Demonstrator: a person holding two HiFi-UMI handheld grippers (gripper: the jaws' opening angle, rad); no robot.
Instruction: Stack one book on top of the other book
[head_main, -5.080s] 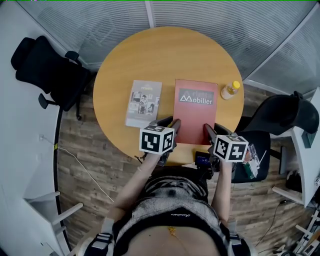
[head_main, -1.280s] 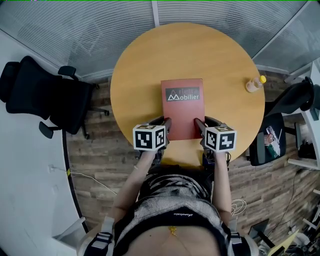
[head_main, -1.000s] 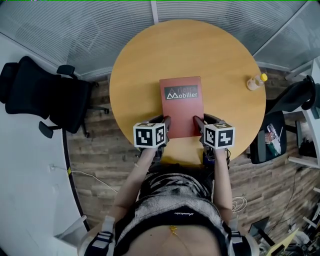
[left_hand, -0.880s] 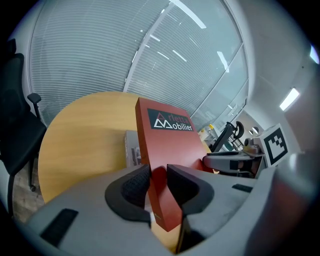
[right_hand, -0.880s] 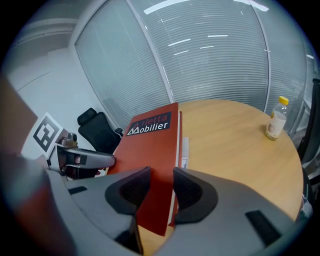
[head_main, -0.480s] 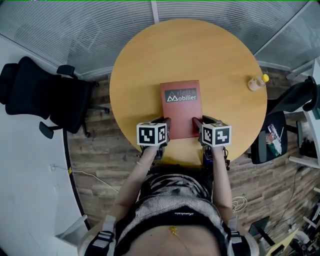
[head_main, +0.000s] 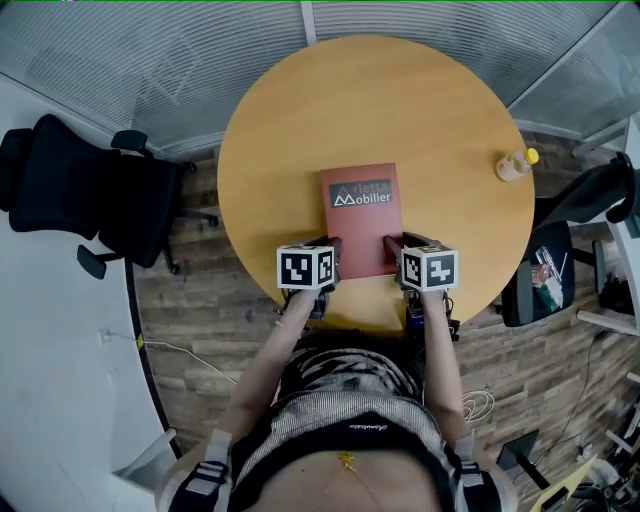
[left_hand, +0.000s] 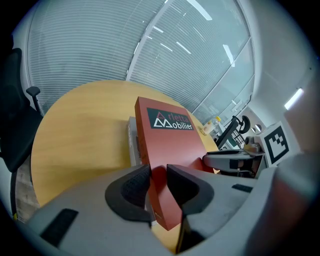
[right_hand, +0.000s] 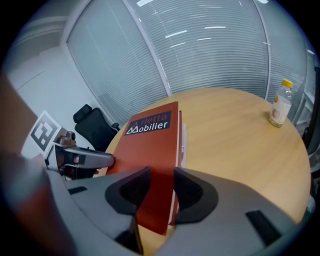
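Head view: red book (head_main: 361, 215) is over the middle of the table (head_main: 300, 110), its near corners pinched by left gripper (head_main: 330, 258) & right gripper (head_main: 395, 250), one per corner, prob. to keep it square for stacking. Bottle (head_main: 515, 165) at table's right edge and chair (head_main: 90, 185) off left are well apart from it; nothing blocks.

Left gripper view: jaws narrow, clamped on book's corner. Grey book (left_hand: 132, 142) shows just under its left side.

Right gripper view: jaws grip the other corner. Pale pages peek out beneath; can't tell whether the books touch.
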